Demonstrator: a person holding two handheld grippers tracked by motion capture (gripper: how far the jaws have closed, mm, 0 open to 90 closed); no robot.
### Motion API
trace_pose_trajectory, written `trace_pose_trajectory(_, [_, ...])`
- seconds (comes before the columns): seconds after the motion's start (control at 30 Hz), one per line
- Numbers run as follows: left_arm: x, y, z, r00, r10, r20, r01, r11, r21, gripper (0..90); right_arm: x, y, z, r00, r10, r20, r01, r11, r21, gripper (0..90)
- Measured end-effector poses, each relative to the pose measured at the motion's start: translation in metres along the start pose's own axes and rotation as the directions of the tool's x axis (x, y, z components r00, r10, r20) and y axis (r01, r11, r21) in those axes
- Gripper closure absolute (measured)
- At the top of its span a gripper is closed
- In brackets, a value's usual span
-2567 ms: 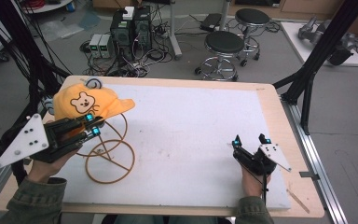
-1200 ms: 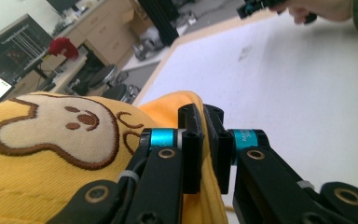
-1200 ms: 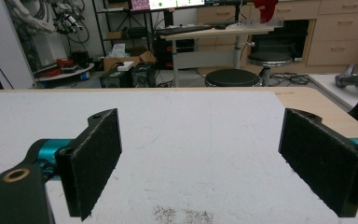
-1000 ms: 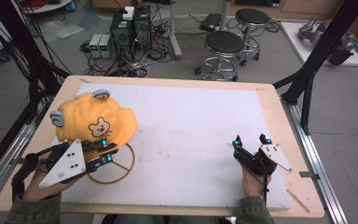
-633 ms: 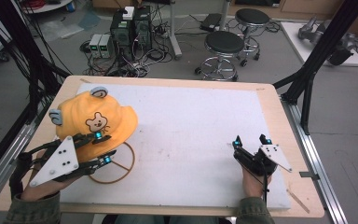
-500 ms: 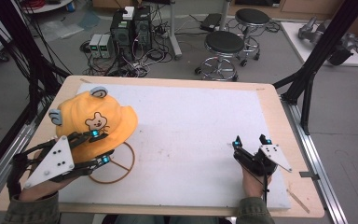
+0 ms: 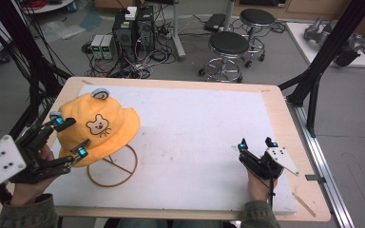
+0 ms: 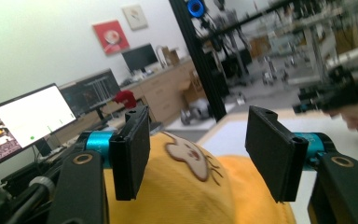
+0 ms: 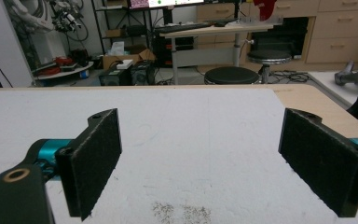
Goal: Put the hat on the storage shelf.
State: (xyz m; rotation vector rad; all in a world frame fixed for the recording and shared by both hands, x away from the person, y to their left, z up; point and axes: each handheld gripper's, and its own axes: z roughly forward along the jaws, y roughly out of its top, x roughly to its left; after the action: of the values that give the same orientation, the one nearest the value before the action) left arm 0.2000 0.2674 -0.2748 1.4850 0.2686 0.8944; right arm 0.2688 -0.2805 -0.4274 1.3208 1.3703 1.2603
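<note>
Left gripper (image 7: 71, 137) fingers (image 8: 130, 154) stand wide, having just been opening; the hat (image 7: 97, 128) lies between and beyond them, pads clear of the cloth in the left gripper view, nothing held. Right gripper (image 7: 256, 145) jaws also wide apart, empty, low over the bare mat (image 7: 199, 133) at the near right. The hat sits on a wire stand (image 7: 114, 168) at the mat's near-left part, brim reaching toward the table's (image 7: 278, 114) left edge; the stand's base ring shows below the brim on the near side. Open room: the whole middle and far part of the mat between the two grippers is bare, and they are well apart. The right gripper sits near the mat's right edge, with a strip of wood beyond. The left hand (image 7: 28, 190) hangs at the table's near-left corner, its plate cut off by the picture edge. Past the table: two stools (image 7: 228, 45), computer boxes (image 7: 133, 26) and tangled cables on the floor, black frame struts at both sides. The stand's upper part is hidden under the hat. The far background in the left gripper view is blurred.
</note>
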Motion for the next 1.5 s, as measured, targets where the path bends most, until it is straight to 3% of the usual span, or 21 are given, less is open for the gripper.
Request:
trace_pose_trajectory(0.1, [0.008,-0.003,-0.008,0.9965,-0.057,-0.062,0.052,0.9957,-0.077,39.1,-0.001,0.000,0.000,1.0000,-0.002,0.004,0.002,1.000,-0.001,12.0])
trace_pose_trajectory(0.17, [0.016,-0.006,-0.017,0.9874,-0.114,-0.109,0.099,0.9860,-0.134,39.0,-0.001,0.000,0.000,1.0000,0.005,0.002,-0.005,1.000,-0.002,12.0])
trace_pose_trajectory(0.33, [0.025,-0.009,-0.026,0.9723,-0.163,-0.167,0.136,0.9772,-0.163,38.2,-0.002,0.000,-0.001,1.0000,0.003,0.003,-0.003,1.000,0.000,12.0])
trace_pose_trajectory(0.53, [0.030,-0.013,-0.029,0.9537,-0.145,-0.264,0.119,0.9867,-0.111,38.1,-0.001,0.000,0.000,1.0000,0.000,0.006,0.000,1.000,0.000,12.0])
trace_pose_trajectory(0.57, [0.032,-0.016,-0.030,0.9456,-0.150,-0.289,0.129,0.9876,-0.089,37.9,-0.001,0.000,-0.001,1.0000,-0.002,0.008,0.002,1.000,-0.001,12.0])
trace_pose_trajectory(0.6, [0.032,-0.016,-0.030,0.9456,-0.150,-0.289,0.129,0.9876,-0.089,37.8,-0.001,0.000,-0.001,1.0000,-0.002,0.008,0.002,1.000,-0.001,12.0])
trace_pose_trajectory(0.77, [0.041,-0.015,-0.038,0.9205,-0.170,-0.352,0.150,0.9851,-0.083,37.6,-0.001,0.000,-0.001,1.0000,0.003,0.009,-0.003,1.000,-0.001,12.0])
trace_pose_trajectory(0.83, [0.044,-0.012,-0.041,0.9140,-0.175,-0.366,0.154,0.9844,-0.084,37.6,-0.001,0.000,-0.001,1.0000,0.001,0.010,-0.001,1.000,-0.002,12.0])
trace_pose_trajectory(0.9, [0.048,-0.009,-0.045,0.9015,-0.166,-0.400,0.148,0.9862,-0.075,37.6,-0.001,0.000,-0.001,0.9999,-0.006,0.010,0.006,1.000,0.000,12.0])
trace_pose_trajectory(0.93, [0.048,-0.009,-0.045,0.9015,-0.166,-0.400,0.148,0.9862,-0.075,37.6,-0.001,0.000,-0.001,0.9999,-0.005,0.010,0.005,1.000,0.001,12.0])
trace_pose_trajectory(0.97, [0.050,-0.009,-0.047,0.8953,-0.161,-0.415,0.147,0.9869,-0.066,37.6,-0.001,0.000,-0.001,0.9999,-0.005,0.010,0.005,1.000,0.001,12.0])
trace_pose_trajectory(1.03, [0.053,-0.011,-0.048,0.8809,-0.168,-0.443,0.159,0.9856,-0.056,37.7,-0.001,0.000,-0.001,0.9999,-0.007,0.012,0.007,1.000,-0.002,12.0])
trace_pose_trajectory(1.13, [0.057,-0.026,-0.053,0.8378,-0.226,-0.497,0.216,0.9733,-0.077,37.7,0.000,0.000,-0.001,0.9999,0.000,0.012,0.000,1.000,-0.001,12.0])
trace_pose_trajectory(1.2, [0.058,-0.038,-0.056,0.8054,-0.239,-0.542,0.233,0.9690,-0.081,37.7,0.000,0.000,-0.003,0.9999,0.001,0.017,-0.001,1.000,-0.003,12.0])
trace_pose_trajectory(1.23, [0.058,-0.043,-0.058,0.7935,-0.246,-0.557,0.243,0.9667,-0.081,37.7,0.000,0.000,-0.003,0.9999,0.001,0.017,-0.001,1.000,-0.003,12.0])
trace_pose_trajectory(1.27, [0.059,-0.056,-0.062,0.7654,-0.273,-0.583,0.270,0.9583,-0.094,39.4,0.000,0.000,-0.003,0.9997,-0.009,0.021,0.009,1.000,-0.007,12.0])
trace_pose_trajectory(1.33, [0.059,-0.068,-0.067,0.7399,-0.295,-0.604,0.293,0.9502,-0.106,41.3,0.001,0.000,-0.003,0.9990,-0.031,0.032,0.031,0.999,-0.009,12.0])
trace_pose_trajectory(1.37, [0.059,-0.068,-0.067,0.7399,-0.295,-0.604,0.293,0.9502,-0.106,41.3,0.001,0.000,-0.003,0.9990,-0.031,0.032,0.031,0.999,-0.009,12.0])
trace_pose_trajectory(1.4, [0.060,-0.076,-0.070,0.7276,-0.309,-0.613,0.310,0.9445,-0.108,41.3,0.001,0.000,-0.003,0.9990,-0.031,0.032,0.031,0.999,-0.007,12.0])
trace_pose_trajectory(1.43, [0.060,-0.080,-0.071,0.7214,-0.313,-0.618,0.319,0.9419,-0.105,41.3,0.001,0.000,-0.003,0.9990,-0.031,0.032,0.031,0.999,-0.007,12.0])
trace_pose_trajectory(1.5, [0.059,-0.090,-0.073,0.7016,-0.320,-0.637,0.340,0.9356,-0.095,41.1,0.001,0.000,-0.004,0.9989,-0.027,0.037,0.027,1.000,-0.012,12.0])
